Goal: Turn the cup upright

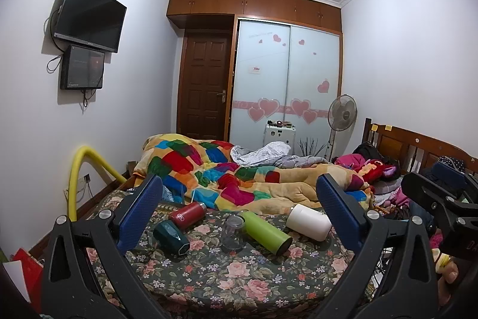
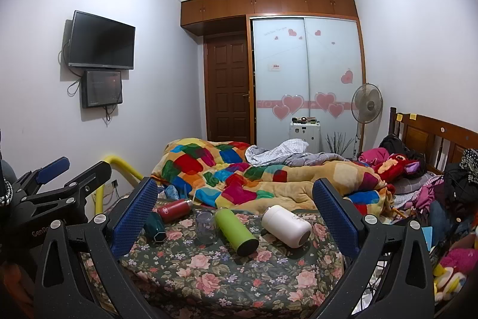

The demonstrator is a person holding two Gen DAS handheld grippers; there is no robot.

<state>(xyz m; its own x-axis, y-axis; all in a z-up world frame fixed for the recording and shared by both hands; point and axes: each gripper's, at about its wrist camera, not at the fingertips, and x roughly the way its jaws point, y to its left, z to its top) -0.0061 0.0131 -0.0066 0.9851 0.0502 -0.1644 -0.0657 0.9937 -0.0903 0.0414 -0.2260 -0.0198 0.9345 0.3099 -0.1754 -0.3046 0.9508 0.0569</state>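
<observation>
Several cups lie on a floral bed sheet. A dark green cup, a red bottle, a lime green bottle and a white cup lie on their sides. A clear glass cup stands with its mouth down. My left gripper is open and empty, back from the cups. My right gripper is open and empty too, with the cups ahead between its fingers. The white cup and lime bottle lie centre right in the right wrist view.
A crumpled patchwork blanket is heaped right behind the cups. Clothes and toys pile up at the right by the wooden headboard. A yellow padded rail stands at the bed's left. The other gripper shows at the right edge.
</observation>
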